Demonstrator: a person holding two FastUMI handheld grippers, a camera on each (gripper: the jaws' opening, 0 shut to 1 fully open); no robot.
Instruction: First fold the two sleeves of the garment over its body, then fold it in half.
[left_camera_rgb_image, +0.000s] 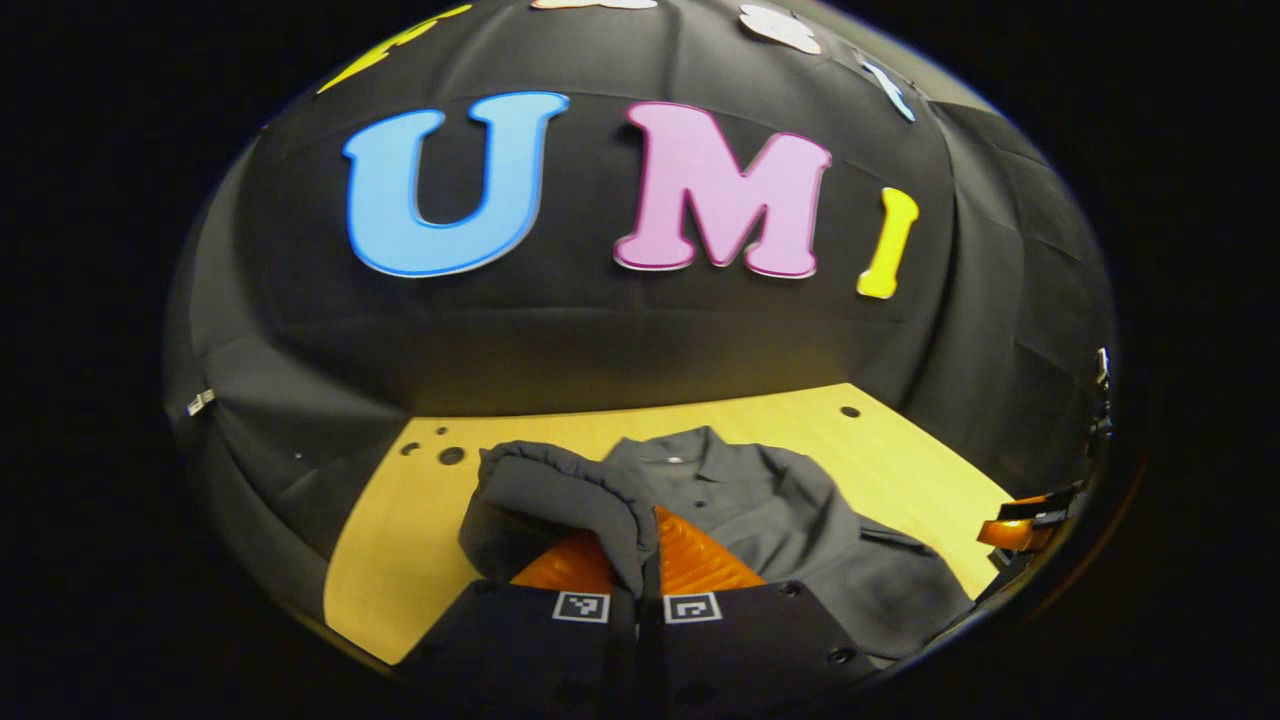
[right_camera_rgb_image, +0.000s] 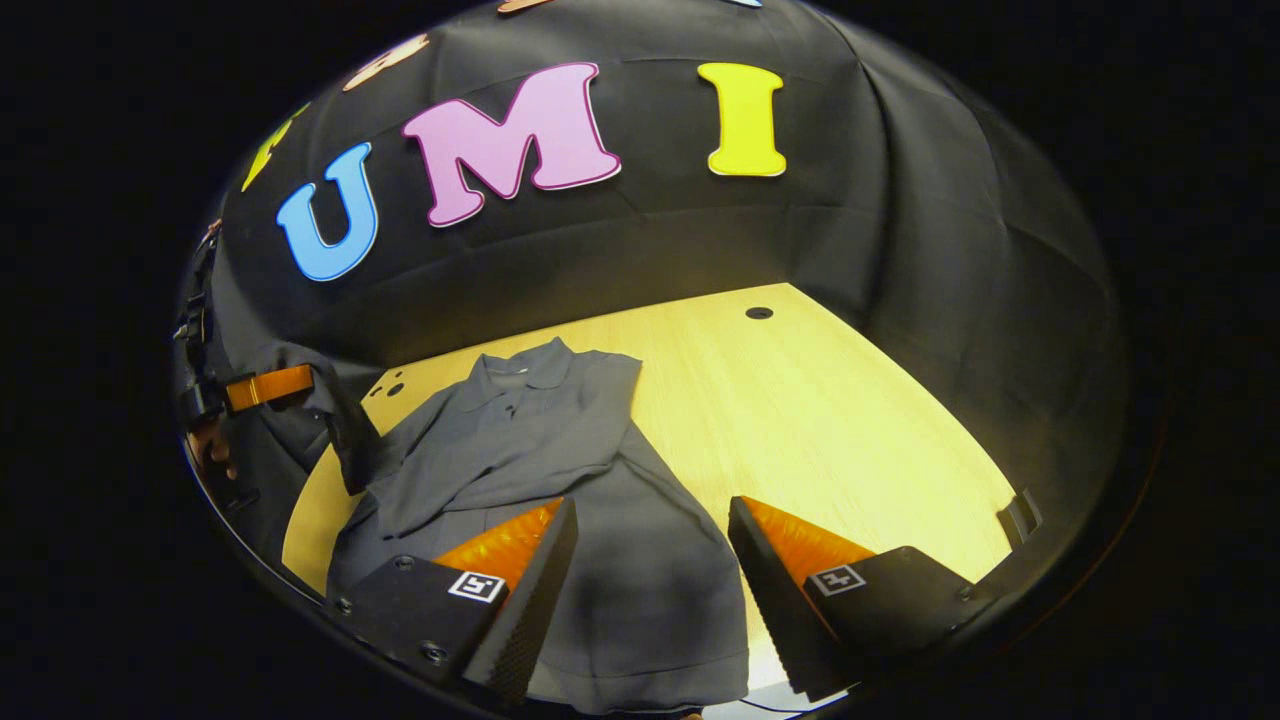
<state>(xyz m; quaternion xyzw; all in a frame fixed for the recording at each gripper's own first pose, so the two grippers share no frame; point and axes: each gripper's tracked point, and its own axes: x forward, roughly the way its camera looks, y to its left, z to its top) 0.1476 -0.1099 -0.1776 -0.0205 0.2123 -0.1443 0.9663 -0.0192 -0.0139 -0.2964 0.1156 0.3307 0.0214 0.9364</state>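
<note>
A dark grey collared garment (left_camera_rgb_image: 760, 490) lies on the wooden table (left_camera_rgb_image: 920, 460). My left gripper (left_camera_rgb_image: 637, 575) is shut on one sleeve (left_camera_rgb_image: 545, 490), whose cloth bunches up over the fingers, lifted off the table. In the right gripper view the garment (right_camera_rgb_image: 620, 560) lies flat, collar toward the wall, with the other sleeve (right_camera_rgb_image: 500, 480) folded across the body. My right gripper (right_camera_rgb_image: 650, 570) hangs open just above the lower part of the body, nothing between its fingers. At the far left of that view the left gripper (right_camera_rgb_image: 270, 387) holds the raised sleeve (right_camera_rgb_image: 345, 440).
Bare table (right_camera_rgb_image: 830, 430) stretches to the right of the garment, with a round hole (right_camera_rgb_image: 759, 313) near the back edge. More small holes (left_camera_rgb_image: 445, 455) sit at the back left corner. The black cloth wall closes in behind and on both sides.
</note>
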